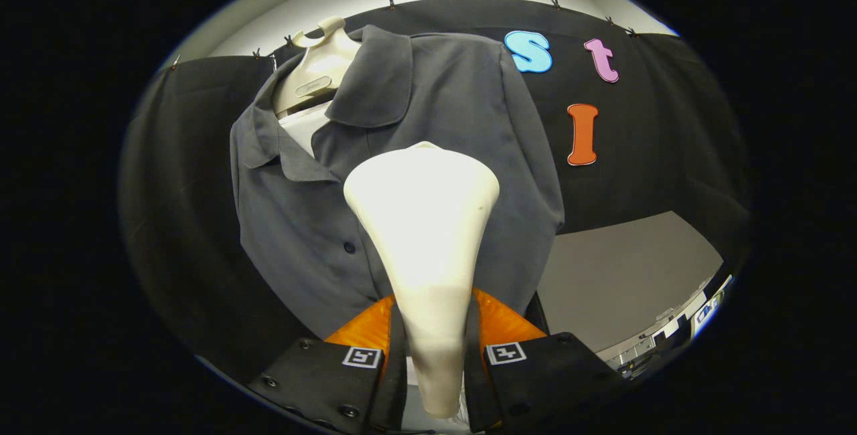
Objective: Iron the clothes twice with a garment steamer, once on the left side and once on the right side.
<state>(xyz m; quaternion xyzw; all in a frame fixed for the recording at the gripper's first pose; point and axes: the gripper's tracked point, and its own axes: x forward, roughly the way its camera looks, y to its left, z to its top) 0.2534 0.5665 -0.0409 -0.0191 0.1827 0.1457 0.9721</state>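
The tongs [434,355] are closed on the garment steamer [425,234], whose narrow handle is clamped between the two fingers [375,355], one pressing on each side. From that grip the steamer is seen rising and widening into a broad, pale, rounded head, which is held upright just ahead of the fingers. The head is set against the front of the grey shirt [402,154], or very close to it; whether the two are actually touching cannot be told, since the face of the head is turned away.

The shirt is hung on a cream mannequin torso [318,67], the neck of which is seen above the open collar [375,80]. A strip of white is shown inside the collar opening, below the neck. The button placket is seen running down the shirt just beside the steamer head, and one dark button [349,247] is visible near it. The steamer head is placed over the part of the shirt lying on the far side of the placket from the mannequin's neck, roughly at chest height, below the collar.

Behind the shirt the booth's black cloth wall [669,140] is hung from clips along its upper edge, with a pale wall above it. Beyond the shirt's hem, a grey floor [622,274] is seen under the cloth
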